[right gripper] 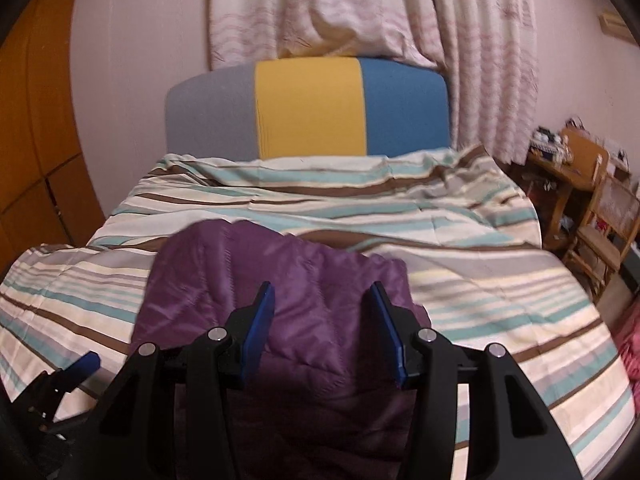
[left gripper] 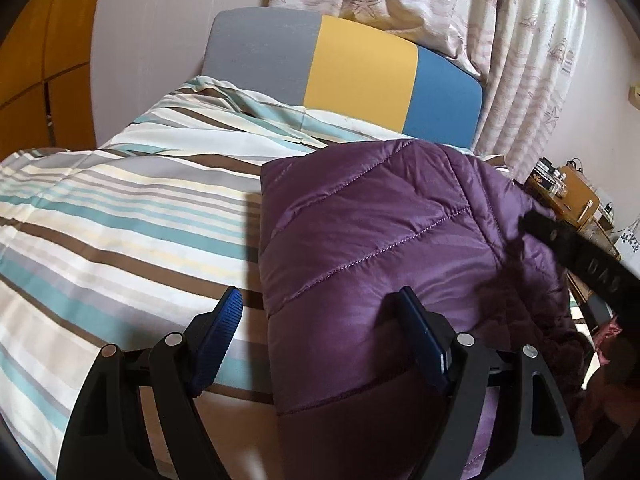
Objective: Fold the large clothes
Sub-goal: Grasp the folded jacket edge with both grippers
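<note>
Both our jaws are apart and hold nothing over the purple coat on the bed, so we think 1 more fold needs a grab.

A deep purple quilted puffer jacket lies on a bedspread striped in teal, cream, grey and brown, before a padded headboard in grey, yellow and blue panels (pale pink-printed curtains behind).
</note>
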A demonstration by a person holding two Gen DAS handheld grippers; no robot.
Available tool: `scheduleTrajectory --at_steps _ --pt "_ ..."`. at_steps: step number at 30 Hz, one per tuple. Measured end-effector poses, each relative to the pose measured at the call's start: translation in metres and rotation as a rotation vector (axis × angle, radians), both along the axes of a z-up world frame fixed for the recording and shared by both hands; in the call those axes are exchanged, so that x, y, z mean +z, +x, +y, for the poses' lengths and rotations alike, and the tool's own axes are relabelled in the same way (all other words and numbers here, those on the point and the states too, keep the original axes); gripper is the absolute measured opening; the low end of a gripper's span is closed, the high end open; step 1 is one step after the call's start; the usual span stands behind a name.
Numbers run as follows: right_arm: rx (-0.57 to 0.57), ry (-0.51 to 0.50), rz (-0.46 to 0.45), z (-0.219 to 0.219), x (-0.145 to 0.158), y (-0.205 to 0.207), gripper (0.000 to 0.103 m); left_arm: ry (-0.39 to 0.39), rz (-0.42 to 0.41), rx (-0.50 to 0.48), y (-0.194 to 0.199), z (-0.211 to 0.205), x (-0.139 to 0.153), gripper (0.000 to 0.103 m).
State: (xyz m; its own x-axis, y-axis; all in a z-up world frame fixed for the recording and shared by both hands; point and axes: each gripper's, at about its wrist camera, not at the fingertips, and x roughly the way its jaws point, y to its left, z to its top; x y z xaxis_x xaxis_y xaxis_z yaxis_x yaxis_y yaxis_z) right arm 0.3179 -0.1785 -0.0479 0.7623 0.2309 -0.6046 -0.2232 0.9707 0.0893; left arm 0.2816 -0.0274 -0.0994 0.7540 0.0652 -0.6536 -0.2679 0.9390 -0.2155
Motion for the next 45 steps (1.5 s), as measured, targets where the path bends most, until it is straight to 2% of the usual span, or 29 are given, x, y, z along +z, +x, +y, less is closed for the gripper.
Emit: scheduleTrajectory --at_steps 6,11,17,19,21,25,29,32,37,41,45 --pt "-0.020 -0.011 0.002 -0.015 -0.013 0.000 0.048 -0.014 -0.010 -0.007 0.011 -0.003 0.005 0.079" --pt "-0.048 -0.013 0.031 -0.027 -0.027 0.010 0.048 0.029 -0.002 -0.033 0.026 -0.013 0.010 0.079" --pt "-0.088 0.007 0.122 -0.051 -0.064 0.026 0.050 0.103 0.011 -0.060 0.041 -0.021 0.010 0.079" --pt "-0.104 0.035 0.148 -0.059 -0.076 0.028 0.052 0.103 0.028 -0.064 0.049 -0.020 0.006 0.079" --pt "-0.116 0.056 0.160 -0.066 -0.085 0.026 0.052 0.101 0.055 -0.071 0.056 -0.022 0.002 0.084" --pt "-0.159 0.048 0.142 -0.073 -0.099 0.014 0.052 0.134 0.094 -0.110 0.070 -0.032 -0.009 0.084" --pt "-0.211 0.094 0.137 -0.083 -0.111 0.012 0.052 0.226 0.139 -0.151 0.084 -0.050 -0.026 0.085" --pt "-0.224 0.111 0.151 -0.085 -0.115 0.015 0.052 0.257 0.162 -0.165 0.093 -0.055 -0.044 0.086" --pt "-0.173 0.115 0.163 -0.085 -0.105 0.015 0.052 0.197 0.167 -0.163 0.094 -0.041 -0.052 0.087" --pt "-0.128 0.122 0.120 -0.088 -0.063 0.003 0.054 0.207 0.161 -0.147 0.090 -0.044 -0.046 0.090" --pt "-0.034 0.071 0.106 -0.063 -0.028 0.001 0.054 0.198 0.141 -0.121 0.082 -0.043 -0.039 0.094"
